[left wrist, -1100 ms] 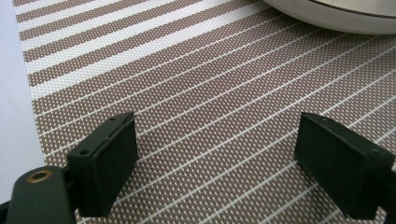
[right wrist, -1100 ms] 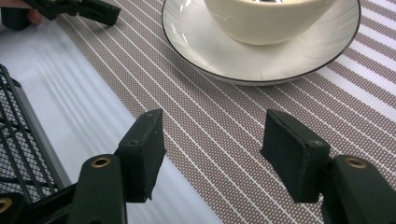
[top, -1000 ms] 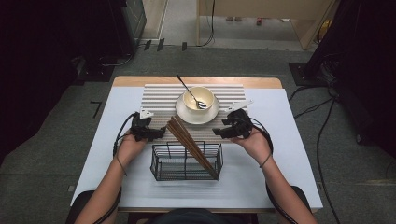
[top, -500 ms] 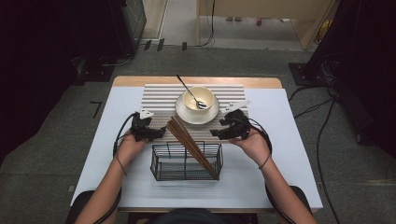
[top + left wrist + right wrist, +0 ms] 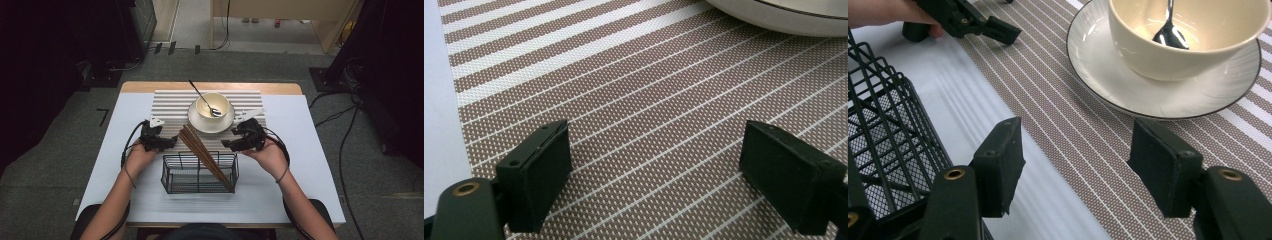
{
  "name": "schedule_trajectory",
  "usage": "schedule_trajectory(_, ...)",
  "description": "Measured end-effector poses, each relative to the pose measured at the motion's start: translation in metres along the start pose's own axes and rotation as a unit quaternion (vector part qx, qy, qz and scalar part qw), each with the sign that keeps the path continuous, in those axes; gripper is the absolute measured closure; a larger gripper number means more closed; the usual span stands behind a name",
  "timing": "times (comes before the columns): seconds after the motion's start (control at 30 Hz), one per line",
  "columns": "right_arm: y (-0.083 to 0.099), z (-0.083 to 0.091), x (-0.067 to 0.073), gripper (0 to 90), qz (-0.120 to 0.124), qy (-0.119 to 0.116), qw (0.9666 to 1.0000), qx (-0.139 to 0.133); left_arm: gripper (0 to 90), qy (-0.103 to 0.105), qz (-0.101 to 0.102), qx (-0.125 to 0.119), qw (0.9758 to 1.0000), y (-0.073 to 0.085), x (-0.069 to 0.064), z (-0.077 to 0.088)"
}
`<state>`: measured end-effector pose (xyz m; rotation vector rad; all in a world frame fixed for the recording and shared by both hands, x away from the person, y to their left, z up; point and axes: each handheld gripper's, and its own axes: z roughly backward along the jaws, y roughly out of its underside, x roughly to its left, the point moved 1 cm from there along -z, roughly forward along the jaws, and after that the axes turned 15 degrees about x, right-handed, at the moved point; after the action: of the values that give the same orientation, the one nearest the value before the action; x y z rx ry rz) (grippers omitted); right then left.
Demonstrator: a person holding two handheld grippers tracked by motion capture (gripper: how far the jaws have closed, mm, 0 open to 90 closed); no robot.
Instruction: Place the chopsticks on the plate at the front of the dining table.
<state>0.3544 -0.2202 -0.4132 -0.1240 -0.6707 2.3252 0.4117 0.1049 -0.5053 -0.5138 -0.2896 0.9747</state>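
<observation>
A cream bowl [image 5: 212, 106] with a metal spoon [image 5: 202, 97] in it stands on a white saucer [image 5: 196, 121] on a brown and white striped placemat [image 5: 170, 105]. Nearer the person, a black wire basket [image 5: 200, 175] holds a bundle of brown chopsticks [image 5: 202, 151] that lean out toward the mat. My left gripper [image 5: 170, 143] rests left of the chopsticks, open over the bare mat [image 5: 656, 135]. To their right is my right gripper [image 5: 229, 141], open and empty [image 5: 1077, 130], with the bowl [image 5: 1188, 40], spoon [image 5: 1170, 30] and saucer [image 5: 1103, 65] ahead of it.
A white cloth [image 5: 310, 165] covers the table around the mat. In the right gripper view the basket [image 5: 883, 125] stands close on the left and the other gripper [image 5: 968, 20] lies at the far side. Cables [image 5: 345, 150] trail on the floor to the right.
</observation>
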Motion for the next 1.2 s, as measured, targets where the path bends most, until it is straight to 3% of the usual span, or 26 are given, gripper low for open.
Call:
schedule_trajectory(0.9, -0.008, 0.014, 0.013, 38.7, 0.002, -0.011, 0.9998, -0.014, 13.6, 0.0, 0.0, 0.0, 1.0, 0.0, 0.0, 0.0)
schedule_trajectory(1.2, -0.012, 0.021, 0.022, 38.6, 0.0, -0.025, 0.9995, -0.019, 13.6, 0.001, 0.0, 0.001, 1.0, 0.0, 0.0, 0.0)
